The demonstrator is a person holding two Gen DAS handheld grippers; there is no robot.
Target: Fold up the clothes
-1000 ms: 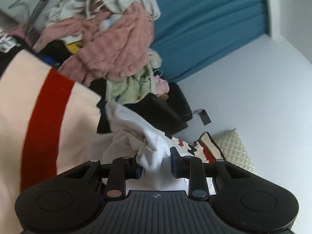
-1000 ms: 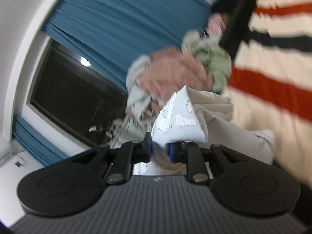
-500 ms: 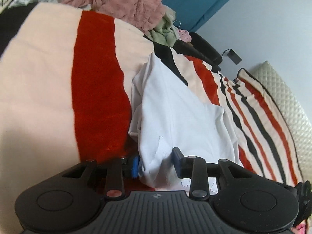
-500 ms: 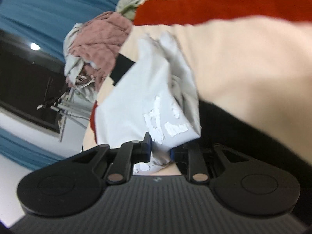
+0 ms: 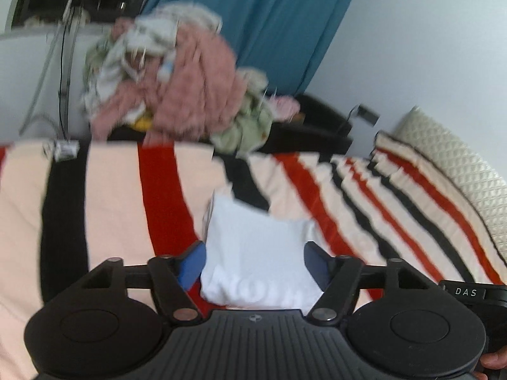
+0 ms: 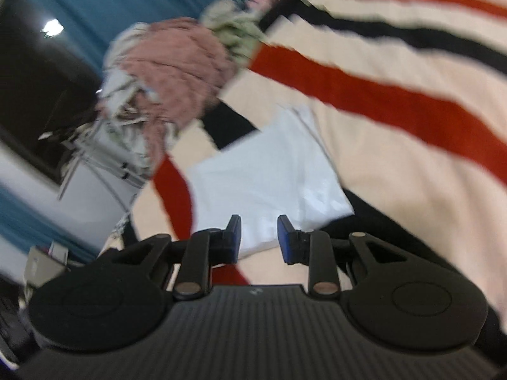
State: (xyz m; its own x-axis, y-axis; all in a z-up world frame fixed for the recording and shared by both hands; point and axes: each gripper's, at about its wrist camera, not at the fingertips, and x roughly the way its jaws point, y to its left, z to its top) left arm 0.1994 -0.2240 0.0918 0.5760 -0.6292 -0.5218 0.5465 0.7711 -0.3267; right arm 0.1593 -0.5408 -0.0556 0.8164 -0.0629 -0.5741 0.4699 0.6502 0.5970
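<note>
A folded white garment point(image 5: 256, 247) lies flat on the striped blanket point(image 5: 111, 190), a soft, smooth cotton rectangle with neat stacked edges and faint pale lettering near its closest hem. The blanket under it is thick and woolly-looking, cream with broad red and black bands that narrow into thin stripes toward the quilted cream pillow point(image 5: 456, 164) at the far side.

The left gripper point(image 5: 255, 262) has just been opening; its blue-padded jaws now stand wide, one on each side of the garment's near edge, and I see no pad pressing the cloth. The right gripper point(image 6: 258, 237) has also just been opening, though its jaws are parted far less. The garment's near corner point(image 6: 263, 171) lies between and under them, and the pads look clear of the fabric, holding nothing.

Beyond the blanket sits a rumpled heap of unfolded clothes point(image 5: 177, 88): a nubbly pink knit on top, with pale green and white pieces tangled around it, all blurred. Behind that hangs a teal curtain point(image 5: 269, 22) in long vertical pleats against a plain pale wall. A thumb tip point(image 5: 494, 362) shows at the lower right corner of the left view.
</note>
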